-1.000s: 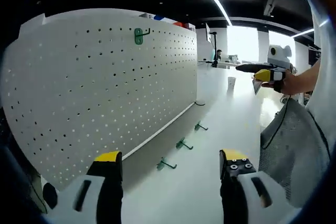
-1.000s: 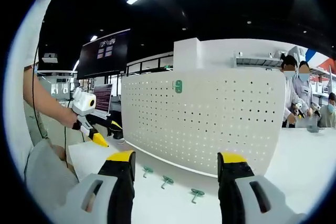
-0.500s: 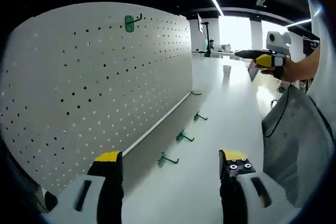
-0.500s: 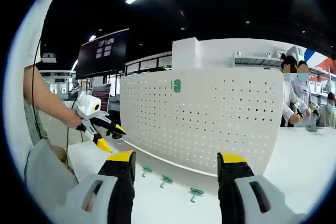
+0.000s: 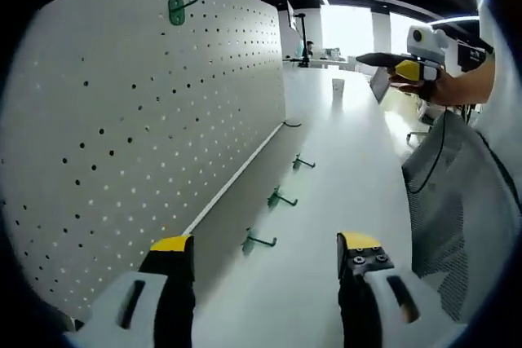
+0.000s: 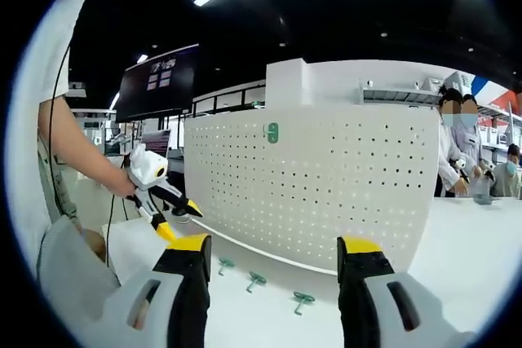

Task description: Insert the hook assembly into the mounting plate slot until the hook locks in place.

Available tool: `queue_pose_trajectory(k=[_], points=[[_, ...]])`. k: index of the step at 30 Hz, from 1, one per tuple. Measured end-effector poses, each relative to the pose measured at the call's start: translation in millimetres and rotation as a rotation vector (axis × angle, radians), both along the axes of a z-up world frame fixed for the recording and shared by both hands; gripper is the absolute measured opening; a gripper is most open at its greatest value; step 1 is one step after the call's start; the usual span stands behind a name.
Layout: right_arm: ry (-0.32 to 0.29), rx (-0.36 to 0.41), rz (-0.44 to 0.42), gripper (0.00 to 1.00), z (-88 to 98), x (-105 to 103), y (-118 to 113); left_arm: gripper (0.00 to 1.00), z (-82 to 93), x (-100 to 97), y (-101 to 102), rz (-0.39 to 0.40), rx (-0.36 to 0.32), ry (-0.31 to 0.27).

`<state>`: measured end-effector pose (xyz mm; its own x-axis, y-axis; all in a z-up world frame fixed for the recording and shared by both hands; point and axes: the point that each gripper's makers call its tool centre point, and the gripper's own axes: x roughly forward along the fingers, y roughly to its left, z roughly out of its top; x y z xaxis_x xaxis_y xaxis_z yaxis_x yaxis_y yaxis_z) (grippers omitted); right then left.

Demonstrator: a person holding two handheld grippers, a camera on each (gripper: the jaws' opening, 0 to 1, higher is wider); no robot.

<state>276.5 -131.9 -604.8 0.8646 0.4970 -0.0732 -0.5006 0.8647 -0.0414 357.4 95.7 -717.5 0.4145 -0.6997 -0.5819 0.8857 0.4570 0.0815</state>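
A dim hall with a dark ceiling and long strip lights holds a broad white tabletop [image 5: 342, 169], on which a white perforated mounting plate [image 5: 147, 112] stands upright on its long edge. One green hook [image 5: 176, 9] is already seated in a hole near the plate's top, seen from the front in the right gripper view [image 6: 272, 132]. Three more green metal hooks lie loose on the table in a row just before the plate's foot: in the left gripper view the nearest hook [image 5: 258, 241], the middle hook [image 5: 280, 198] and the farthest hook [image 5: 303, 162], each apart from the others. The left gripper [image 5: 265, 244], grey with yellow-tipped jaws, hangs above the table with jaws spread and nothing between them, the nearest hook lying just beyond its tips. The right gripper [image 6: 273, 244] is likewise spread wide and empty, held well back from the plate. Two people stand past the plate's far end.
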Motion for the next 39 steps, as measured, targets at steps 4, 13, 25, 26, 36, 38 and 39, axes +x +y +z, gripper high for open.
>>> queue_pose_trajectory(k=[4,13,25,26,36,38,39], points=[[0.004,0.001,0.001,0.61,-2.0,0,-1,0.76,-6.5,1.3,-5,-0.031,0.03,-0.003],[0.009,0.007,0.003,0.61,-3.6,1,-2,0.75,-19.1,6.3,-11,-0.071,0.086,0.023],[0.015,0.004,0.009,0.61,-6.0,2,-2,0.74,-41.3,15.7,-13,-0.121,0.16,0.066],[0.015,0.003,0.009,0.61,-6.8,2,-2,0.75,-43.3,15.2,-14,-0.128,0.163,0.079],[0.019,0.003,0.003,0.61,-8.3,1,-3,0.74,-58.8,16.2,-22,-0.192,0.217,0.102],[0.02,0.002,0.002,0.61,-8.2,0,-3,0.74,-60.8,17.1,-24,-0.198,0.22,0.112],[0.019,0.0,0.001,0.61,-8.2,0,-3,0.74,-62.2,17.6,-25,-0.201,0.225,0.114]])
